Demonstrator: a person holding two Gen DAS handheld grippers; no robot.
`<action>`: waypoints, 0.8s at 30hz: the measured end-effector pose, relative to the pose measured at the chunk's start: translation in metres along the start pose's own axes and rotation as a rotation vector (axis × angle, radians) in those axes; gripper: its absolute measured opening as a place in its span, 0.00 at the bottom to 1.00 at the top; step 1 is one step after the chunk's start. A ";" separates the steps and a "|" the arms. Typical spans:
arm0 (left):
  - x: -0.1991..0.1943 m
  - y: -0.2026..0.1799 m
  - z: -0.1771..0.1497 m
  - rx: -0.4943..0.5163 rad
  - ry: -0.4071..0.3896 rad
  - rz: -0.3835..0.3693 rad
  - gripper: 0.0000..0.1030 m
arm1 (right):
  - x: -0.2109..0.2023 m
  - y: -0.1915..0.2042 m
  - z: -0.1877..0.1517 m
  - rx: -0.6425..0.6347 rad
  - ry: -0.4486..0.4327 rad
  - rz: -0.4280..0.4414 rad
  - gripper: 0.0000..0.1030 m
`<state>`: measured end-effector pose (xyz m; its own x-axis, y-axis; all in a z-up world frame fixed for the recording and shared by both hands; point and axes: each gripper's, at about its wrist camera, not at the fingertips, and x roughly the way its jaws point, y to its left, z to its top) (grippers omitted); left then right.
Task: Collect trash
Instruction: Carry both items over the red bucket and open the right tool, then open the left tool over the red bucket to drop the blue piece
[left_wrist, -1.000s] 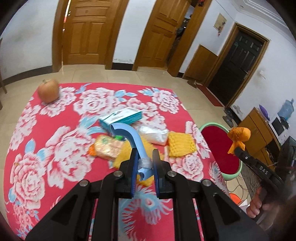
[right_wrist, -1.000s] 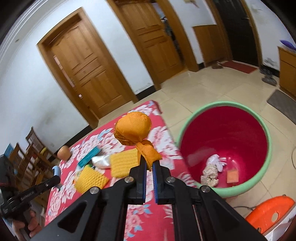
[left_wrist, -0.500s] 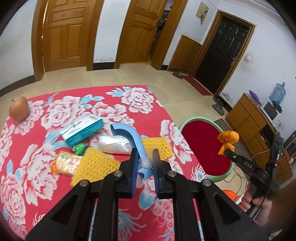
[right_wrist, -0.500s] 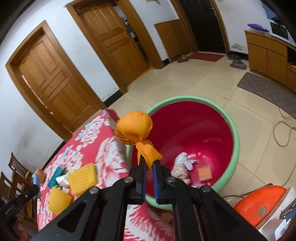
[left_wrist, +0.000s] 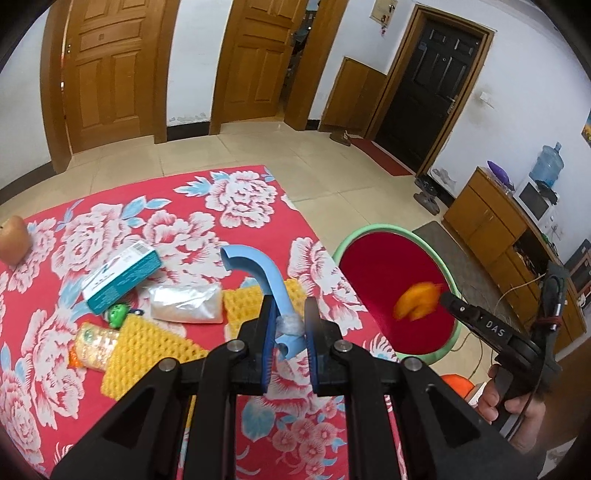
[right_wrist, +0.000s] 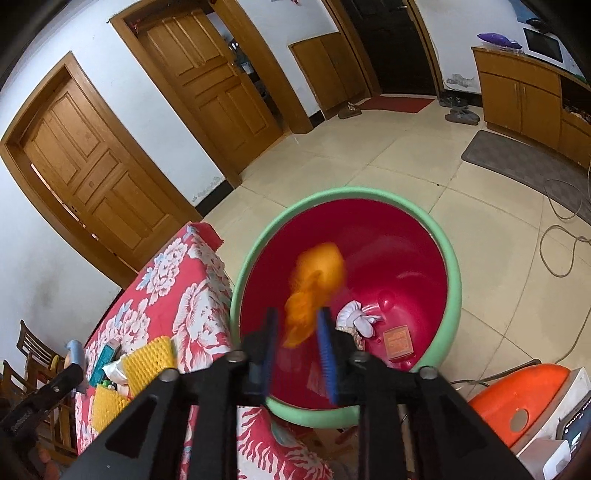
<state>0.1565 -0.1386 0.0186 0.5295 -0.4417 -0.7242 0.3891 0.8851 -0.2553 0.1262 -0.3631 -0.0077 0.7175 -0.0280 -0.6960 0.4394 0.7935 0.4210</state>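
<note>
My right gripper (right_wrist: 295, 332) is open above the red bin with a green rim (right_wrist: 456, 280). The orange net bag (right_wrist: 314, 288) is blurred and loose between the fingers, falling into the bin; it also shows in the left wrist view (left_wrist: 417, 304) over the bin (left_wrist: 373, 230). My left gripper (left_wrist: 290, 328) is shut on a curved blue plastic piece (left_wrist: 258, 273) above the red floral tablecloth (left_wrist: 240, 199). On the cloth lie a teal box (left_wrist: 122, 275), a clear plastic bag (left_wrist: 184, 302), yellow foam nets (left_wrist: 147, 350) and a snack packet (left_wrist: 92, 345).
An apple (left_wrist: 13, 240) sits at the cloth's far left. White crumpled trash (right_wrist: 358, 317) and an orange card (right_wrist: 397, 341) lie inside the bin. An orange object (right_wrist: 517, 391) stands on the floor at right. Wooden chairs (right_wrist: 29, 354) stand beyond the table.
My right gripper has opened and let go of the orange net bag, which now drops into the bin. My left gripper has swung right, still holding the blue piece.
</note>
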 end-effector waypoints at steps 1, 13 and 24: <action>0.003 -0.002 0.000 0.005 0.005 -0.002 0.14 | -0.002 0.000 0.000 -0.001 -0.002 0.003 0.30; 0.036 -0.054 0.006 0.115 0.046 -0.054 0.14 | -0.029 -0.011 0.002 0.052 -0.066 0.031 0.45; 0.081 -0.106 0.000 0.207 0.121 -0.130 0.14 | -0.043 -0.034 0.004 0.122 -0.106 0.035 0.48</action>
<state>0.1577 -0.2681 -0.0127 0.3760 -0.5185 -0.7680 0.6005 0.7676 -0.2242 0.0831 -0.3912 0.0104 0.7835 -0.0709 -0.6174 0.4711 0.7157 0.5156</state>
